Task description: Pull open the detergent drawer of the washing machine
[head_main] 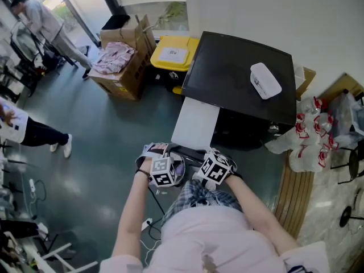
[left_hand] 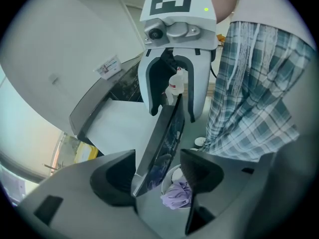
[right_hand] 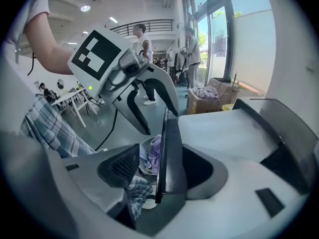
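Note:
The black washing machine (head_main: 227, 75) has its white detergent drawer (head_main: 196, 124) pulled far out toward me. The drawer's dark front panel (left_hand: 162, 143) runs edge-on between the jaws of both grippers. My left gripper (left_hand: 157, 176) straddles one end of the panel, with a gap beside its pads; it is open. My right gripper (right_hand: 164, 171) straddles the other end of the panel (right_hand: 172, 153), its left pad well clear; it is open too. In the head view both grippers (head_main: 170, 155) (head_main: 202, 159) sit side by side at the drawer's front.
A white flat object (head_main: 265, 80) lies on the machine's top. A basket of laundry (left_hand: 177, 190) stands on the floor below the drawer. A cardboard box of clothes (head_main: 122, 64) and a yellow bin (head_main: 173, 53) stand at the back. Plastic bags (head_main: 310, 135) are piled at the right. People (head_main: 40, 19) are at the left.

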The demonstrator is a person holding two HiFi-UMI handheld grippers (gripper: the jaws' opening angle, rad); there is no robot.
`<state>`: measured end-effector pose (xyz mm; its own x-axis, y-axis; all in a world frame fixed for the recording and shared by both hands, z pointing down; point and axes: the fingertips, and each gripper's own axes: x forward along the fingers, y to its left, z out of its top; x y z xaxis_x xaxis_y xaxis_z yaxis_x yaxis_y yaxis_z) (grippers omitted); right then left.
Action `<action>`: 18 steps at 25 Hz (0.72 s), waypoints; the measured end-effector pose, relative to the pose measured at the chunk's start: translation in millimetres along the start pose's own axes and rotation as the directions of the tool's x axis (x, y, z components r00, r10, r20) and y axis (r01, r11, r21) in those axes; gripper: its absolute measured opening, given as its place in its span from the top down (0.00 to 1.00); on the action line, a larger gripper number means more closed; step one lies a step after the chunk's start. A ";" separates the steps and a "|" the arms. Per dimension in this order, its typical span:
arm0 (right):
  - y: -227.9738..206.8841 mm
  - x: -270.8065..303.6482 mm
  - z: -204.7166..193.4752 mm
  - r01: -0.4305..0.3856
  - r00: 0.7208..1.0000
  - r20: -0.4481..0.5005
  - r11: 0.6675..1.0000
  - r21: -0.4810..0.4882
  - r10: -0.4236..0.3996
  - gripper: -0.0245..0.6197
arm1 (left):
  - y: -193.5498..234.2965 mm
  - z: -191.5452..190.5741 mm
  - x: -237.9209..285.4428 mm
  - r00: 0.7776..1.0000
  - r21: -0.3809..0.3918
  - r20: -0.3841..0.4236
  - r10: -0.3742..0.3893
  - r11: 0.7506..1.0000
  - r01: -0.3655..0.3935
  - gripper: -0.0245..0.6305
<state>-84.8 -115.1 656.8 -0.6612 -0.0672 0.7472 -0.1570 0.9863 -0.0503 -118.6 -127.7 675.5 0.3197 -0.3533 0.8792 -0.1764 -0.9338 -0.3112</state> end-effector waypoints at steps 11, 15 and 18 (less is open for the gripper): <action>-13.1 -20.3 -6.2 0.011 0.999 0.041 0.998 0.068 -0.013 0.43 | 21.4 26.0 -9.4 0.995 -0.043 0.092 0.046 0.998 -0.042 0.48; -38.6 -50.6 4.6 0.067 0.983 0.156 0.983 0.170 -0.094 0.43 | 49.8 43.6 -22.4 0.979 -0.122 0.172 0.113 0.988 -0.093 0.48; -67.5 -85.4 12.7 0.125 0.950 0.248 0.958 0.257 -0.190 0.46 | 82.1 62.7 -38.8 0.950 -0.232 0.249 0.189 0.964 -0.130 0.49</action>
<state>-27.1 -177.9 588.0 -0.7798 -0.2889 0.5553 -0.4215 0.8982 -0.1246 -87.2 -194.2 593.2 0.5025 -0.5256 0.6865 -0.4277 -0.8412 -0.3309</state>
